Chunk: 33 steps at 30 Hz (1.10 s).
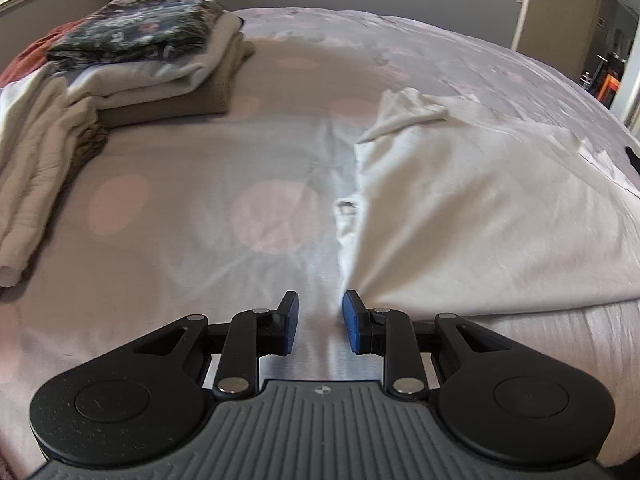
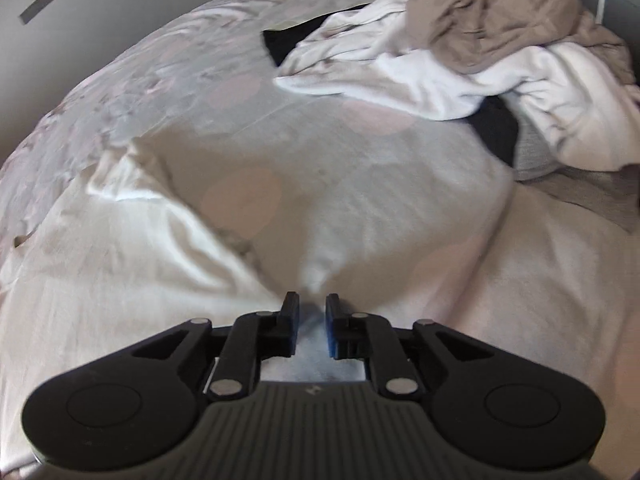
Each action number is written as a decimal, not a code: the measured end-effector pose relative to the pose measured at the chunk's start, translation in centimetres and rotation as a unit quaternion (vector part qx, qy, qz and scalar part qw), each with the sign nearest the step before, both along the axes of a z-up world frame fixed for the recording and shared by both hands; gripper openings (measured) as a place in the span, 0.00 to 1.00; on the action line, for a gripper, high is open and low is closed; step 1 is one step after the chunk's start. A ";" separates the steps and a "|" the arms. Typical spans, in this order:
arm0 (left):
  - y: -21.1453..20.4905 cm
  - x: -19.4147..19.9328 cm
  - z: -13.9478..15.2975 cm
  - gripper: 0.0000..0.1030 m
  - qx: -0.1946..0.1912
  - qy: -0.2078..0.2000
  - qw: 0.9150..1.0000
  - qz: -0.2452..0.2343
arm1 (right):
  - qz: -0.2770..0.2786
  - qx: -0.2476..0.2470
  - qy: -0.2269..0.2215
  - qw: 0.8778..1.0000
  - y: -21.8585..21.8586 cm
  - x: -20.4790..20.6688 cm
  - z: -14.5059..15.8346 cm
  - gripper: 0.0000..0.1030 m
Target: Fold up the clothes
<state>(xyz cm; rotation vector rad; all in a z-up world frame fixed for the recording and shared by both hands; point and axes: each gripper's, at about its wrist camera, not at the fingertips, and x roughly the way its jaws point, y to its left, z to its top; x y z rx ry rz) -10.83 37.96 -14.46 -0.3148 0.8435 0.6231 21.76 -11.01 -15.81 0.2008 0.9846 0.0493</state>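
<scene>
While the left claw hangs spread and empty over the bed, a white garment lies just right of it, folded stack far left. Only the right wrist view shows the unfolded pile; the right claw stands slightly parted, the garment's edge at its tips.
</scene>
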 end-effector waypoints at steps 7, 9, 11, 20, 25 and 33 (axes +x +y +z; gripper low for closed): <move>0.2 1.0 3.1 0.37 0.033 -0.040 0.999 -0.017 | 0.083 0.048 -0.093 0.991 2.1 -1.1 2.8 0.19; -0.6 3.0 3.5 0.52 0.044 -0.050 0.997 -0.046 | 0.140 0.030 -0.120 0.982 4.6 -1.4 3.4 0.26; -1.2 5.1 3.4 0.53 0.047 -0.055 0.995 -0.073 | 0.190 0.017 -0.136 0.972 7.0 -1.5 3.5 0.35; -1.0 13.6 -0.2 0.35 -0.003 -0.088 0.991 -0.104 | 0.288 0.027 -0.133 0.948 15.1 1.0 0.8 0.36; 1.0 16.9 -2.5 0.30 -0.011 -0.067 0.994 -0.085 | 0.294 0.003 -0.121 0.948 17.6 3.7 -1.9 0.12; 3.7 20.9 -3.2 0.30 0.023 -0.074 0.994 -0.073 | 0.255 -0.024 -0.158 0.954 18.8 9.3 -2.0 0.08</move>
